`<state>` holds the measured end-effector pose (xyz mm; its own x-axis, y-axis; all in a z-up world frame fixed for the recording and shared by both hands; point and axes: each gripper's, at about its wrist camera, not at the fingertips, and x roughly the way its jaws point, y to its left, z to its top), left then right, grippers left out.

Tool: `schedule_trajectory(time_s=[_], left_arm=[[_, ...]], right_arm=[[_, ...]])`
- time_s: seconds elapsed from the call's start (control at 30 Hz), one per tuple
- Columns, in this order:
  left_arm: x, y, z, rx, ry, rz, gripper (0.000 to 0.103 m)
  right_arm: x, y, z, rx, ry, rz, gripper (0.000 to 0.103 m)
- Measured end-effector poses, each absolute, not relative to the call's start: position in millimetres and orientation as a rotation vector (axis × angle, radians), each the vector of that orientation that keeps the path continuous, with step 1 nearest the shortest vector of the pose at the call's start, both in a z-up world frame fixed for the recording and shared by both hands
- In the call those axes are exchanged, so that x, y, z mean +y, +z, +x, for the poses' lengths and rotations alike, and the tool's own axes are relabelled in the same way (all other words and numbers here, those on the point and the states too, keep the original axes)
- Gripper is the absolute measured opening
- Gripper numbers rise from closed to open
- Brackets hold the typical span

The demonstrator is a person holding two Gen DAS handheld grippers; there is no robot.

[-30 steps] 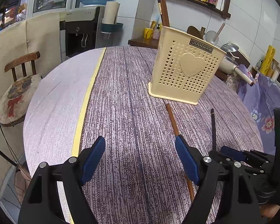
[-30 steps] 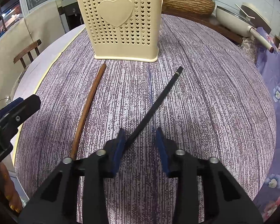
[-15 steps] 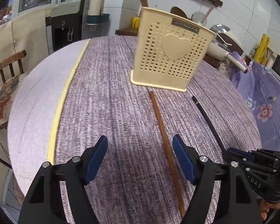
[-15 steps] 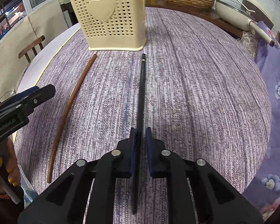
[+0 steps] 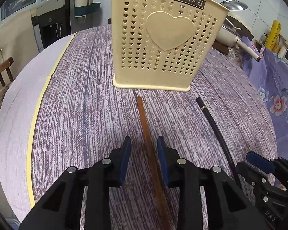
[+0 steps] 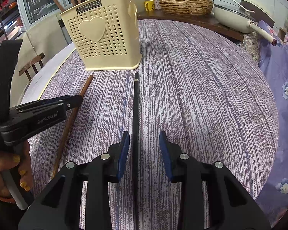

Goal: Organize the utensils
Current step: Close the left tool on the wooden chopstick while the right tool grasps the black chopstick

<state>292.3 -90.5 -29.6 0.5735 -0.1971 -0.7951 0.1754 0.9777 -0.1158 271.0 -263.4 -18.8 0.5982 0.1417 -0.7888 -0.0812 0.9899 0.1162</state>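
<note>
1. At far left, chair [image 5: 0, 72] beyond the table [image 5: 67, 115] rim; yellow strip along the tablecloth edge.
2. Left of centre in the left wrist view, left gripper [image 5: 144, 143] low over the cloth, jaws narrow and closing, pads not yet pressing.
3. Between those jaws, brown chopstick [image 5: 144, 118], flat on the cloth, closer to the right pad; far tip just short of the holder base.
4. Straight ahead, cream holder [image 5: 163, 48], upright, heart-punched front, several sticks standing inside as seen from the right wrist.
5. Right of the brown one, black chopstick [image 5: 211, 118], flat on the cloth, tip aimed toward the holder, well apart from the brown stick.
6. In the right wrist view, same black chopstick [image 6: 136, 105] lying between the jaws of the right gripper [image 6: 145, 138], just beside the left pad, not clamped.
7. Right gripper jaws narrow and opening.
8. At right edge, pan [image 6: 234, 17] on a counter, flowered purple cloth below.
</note>
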Motion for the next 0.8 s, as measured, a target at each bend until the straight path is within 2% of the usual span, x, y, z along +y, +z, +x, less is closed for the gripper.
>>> schedule_trajectory(time_s=[0.1, 0.37, 0.8], left_arm=[[-94, -30, 300, 0.941, -0.207, -0.012, 0.019], [-98, -30, 312, 0.946, -0.184, 0.015, 0.01], [-95, -31, 310, 0.931, -0.194, 0.014, 0.009]], right_arm=[[-266, -18, 275, 0.917, 0.129, 0.081, 0.033], [-259, -17, 286, 0.91, 0.141, 0.075, 0.033], [-232, -28, 345, 0.921, 0.198, -0.024, 0.033]])
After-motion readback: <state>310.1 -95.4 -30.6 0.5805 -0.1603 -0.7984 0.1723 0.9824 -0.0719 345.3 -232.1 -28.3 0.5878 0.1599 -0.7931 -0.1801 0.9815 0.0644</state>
